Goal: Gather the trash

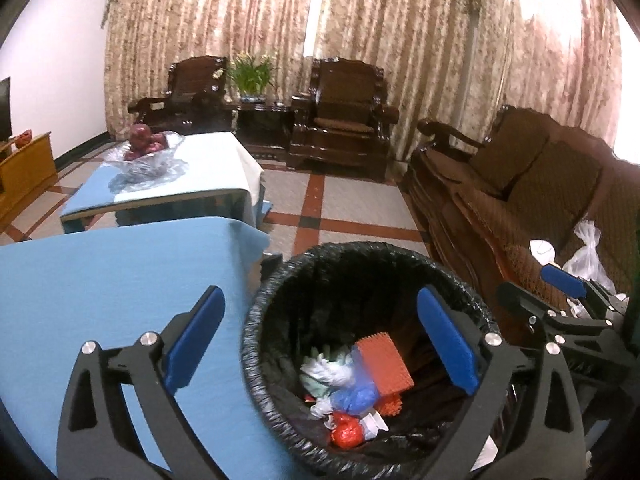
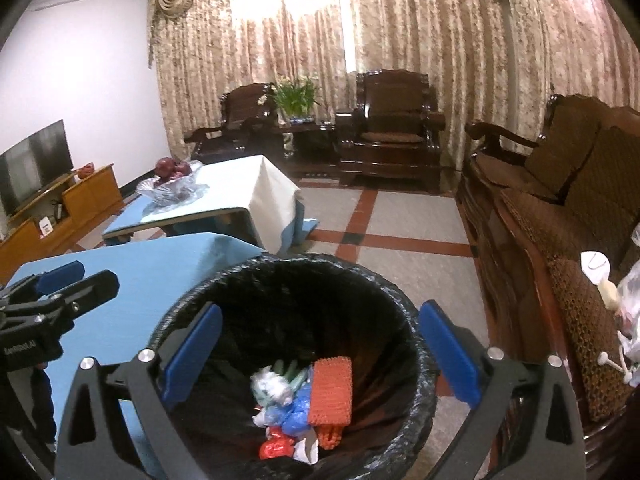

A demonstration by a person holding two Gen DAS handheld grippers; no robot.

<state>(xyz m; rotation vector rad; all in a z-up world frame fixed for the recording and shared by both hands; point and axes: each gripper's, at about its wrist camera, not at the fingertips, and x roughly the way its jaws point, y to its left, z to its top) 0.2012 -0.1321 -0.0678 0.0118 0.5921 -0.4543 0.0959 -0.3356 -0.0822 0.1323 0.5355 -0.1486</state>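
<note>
Trash (image 2: 624,300) on the sofa (image 2: 560,216) looks light, crinkly, best pinched by bag folds; left gripper (image 1: 320,340) and right gripper (image 2: 320,350) spread empty over the bin (image 2: 400,292).

Both wrist views look down, close, into one bin (image 1: 360,264); curtains (image 2: 400,20) beyond

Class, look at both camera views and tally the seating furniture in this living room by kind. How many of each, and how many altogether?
Wooden armchair: 2 (left armchair, right armchair)
Wooden sofa: 1 (sofa)
Total: 3 pieces of seating
</note>
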